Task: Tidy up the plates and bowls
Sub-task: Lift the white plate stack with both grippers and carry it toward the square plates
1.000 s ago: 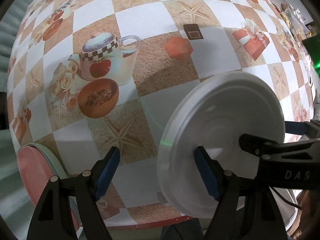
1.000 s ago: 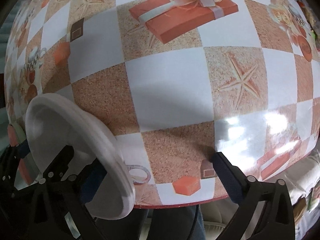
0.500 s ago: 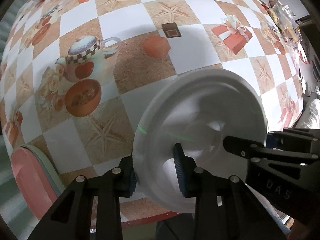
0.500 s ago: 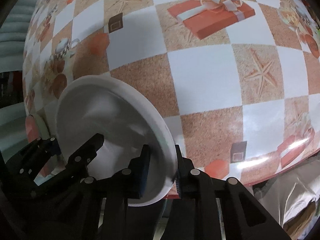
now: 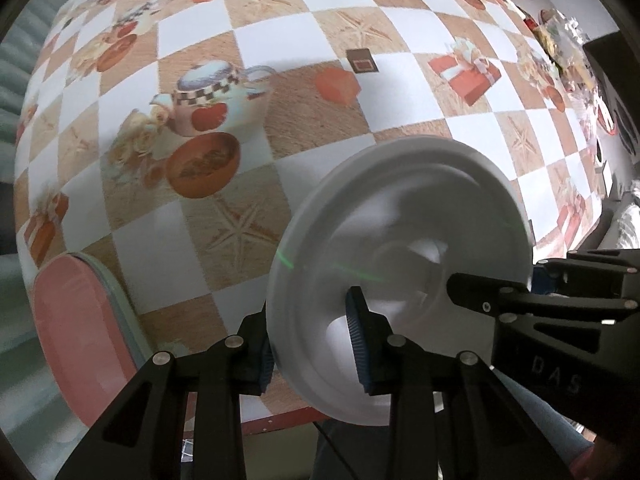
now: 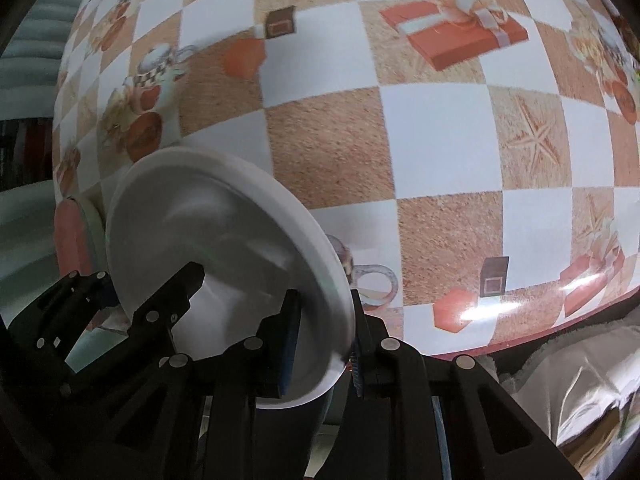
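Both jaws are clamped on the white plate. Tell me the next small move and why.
Probably carry the white plate toward the pink plate at the table's edge and lower it there. The left gripper and right gripper pinch opposite rims, the plate hangs clear of the tablecloth, and nothing lies between them.

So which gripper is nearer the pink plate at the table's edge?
Left. The left gripper grips the white plate on the rim facing the pink plate; the right gripper clamps the opposite rim, farther off.
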`<state>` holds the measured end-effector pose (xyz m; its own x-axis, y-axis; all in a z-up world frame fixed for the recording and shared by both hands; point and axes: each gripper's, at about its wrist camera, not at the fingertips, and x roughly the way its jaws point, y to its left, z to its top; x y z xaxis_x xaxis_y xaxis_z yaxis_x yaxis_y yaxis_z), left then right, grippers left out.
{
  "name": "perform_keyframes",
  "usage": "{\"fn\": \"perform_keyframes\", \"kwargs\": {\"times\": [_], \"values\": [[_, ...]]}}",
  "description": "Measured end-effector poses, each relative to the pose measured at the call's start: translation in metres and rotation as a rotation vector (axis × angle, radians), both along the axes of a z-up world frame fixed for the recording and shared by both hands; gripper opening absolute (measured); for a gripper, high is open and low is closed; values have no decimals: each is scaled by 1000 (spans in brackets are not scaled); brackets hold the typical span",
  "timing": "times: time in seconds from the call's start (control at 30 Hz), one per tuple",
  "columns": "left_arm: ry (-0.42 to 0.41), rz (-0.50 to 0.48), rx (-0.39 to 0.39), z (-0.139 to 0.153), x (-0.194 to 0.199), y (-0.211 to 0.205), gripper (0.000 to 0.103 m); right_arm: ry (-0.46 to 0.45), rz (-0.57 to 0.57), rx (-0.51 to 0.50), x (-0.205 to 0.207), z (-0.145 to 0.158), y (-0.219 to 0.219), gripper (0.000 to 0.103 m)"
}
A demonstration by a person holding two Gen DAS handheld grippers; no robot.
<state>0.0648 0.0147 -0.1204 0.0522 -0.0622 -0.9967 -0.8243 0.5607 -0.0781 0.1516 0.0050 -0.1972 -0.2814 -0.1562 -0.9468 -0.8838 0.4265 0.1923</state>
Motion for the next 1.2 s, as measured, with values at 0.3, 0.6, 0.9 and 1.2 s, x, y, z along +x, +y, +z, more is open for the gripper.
{"fn": "perform_keyframes", "kwargs": {"times": [0.3,0.6,0.9,1.2], "values": [[-20,58,35,21,-20,-10,35,-21,61,30,-42,5,21,24],[-35,116,63,33,-36,-22,35,-37,124,55,-87,31,39,24],[-45,177,93,46,-60,-23,35,-46,186,83,-128,44,60,24],[-52,258,125,55,-93,-1,35,-50,257,113,-140,42,69,24]]}}
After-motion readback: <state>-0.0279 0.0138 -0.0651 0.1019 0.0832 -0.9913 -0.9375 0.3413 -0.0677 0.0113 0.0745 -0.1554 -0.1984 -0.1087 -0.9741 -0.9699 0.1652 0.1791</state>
